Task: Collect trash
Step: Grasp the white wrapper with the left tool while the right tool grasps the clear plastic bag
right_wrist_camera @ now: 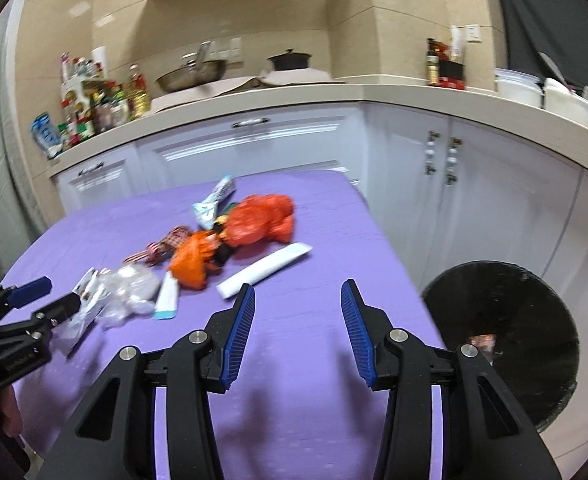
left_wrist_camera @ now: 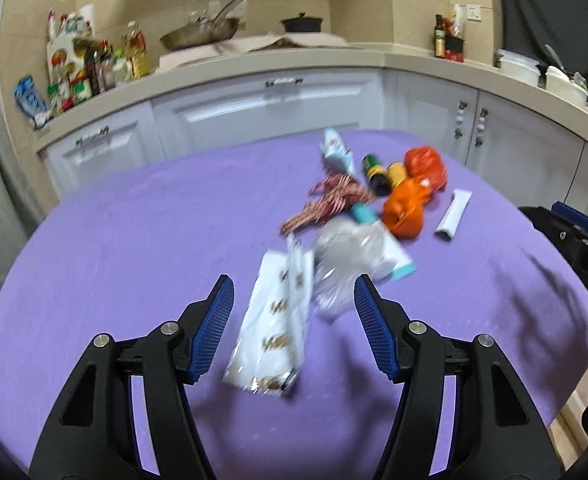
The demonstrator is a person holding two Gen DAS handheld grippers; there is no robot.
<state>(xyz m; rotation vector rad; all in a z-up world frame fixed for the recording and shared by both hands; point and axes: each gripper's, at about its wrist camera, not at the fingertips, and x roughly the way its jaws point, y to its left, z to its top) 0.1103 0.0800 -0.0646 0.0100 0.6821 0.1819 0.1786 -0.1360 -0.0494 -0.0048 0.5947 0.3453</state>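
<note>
A pile of trash lies on the purple table (left_wrist_camera: 133, 240): a white printed wrapper (left_wrist_camera: 273, 328), crumpled clear plastic (left_wrist_camera: 346, 256), a red striped wrapper (left_wrist_camera: 330, 200), orange bags (left_wrist_camera: 410, 204), a white tube (left_wrist_camera: 454, 216) and a blue-white packet (left_wrist_camera: 336, 152). My left gripper (left_wrist_camera: 294, 304) is open, its fingers either side of the white wrapper and clear plastic. My right gripper (right_wrist_camera: 298, 312) is open and empty above the table, near the white tube (right_wrist_camera: 265, 268). A black bin (right_wrist_camera: 506, 344) stands on the floor right of the table.
White kitchen cabinets (right_wrist_camera: 294, 144) and a counter run behind the table, with bottles (right_wrist_camera: 101, 108), a pan (right_wrist_camera: 189, 74) and a pot (right_wrist_camera: 289, 60). The table's right edge (right_wrist_camera: 394, 248) borders the bin.
</note>
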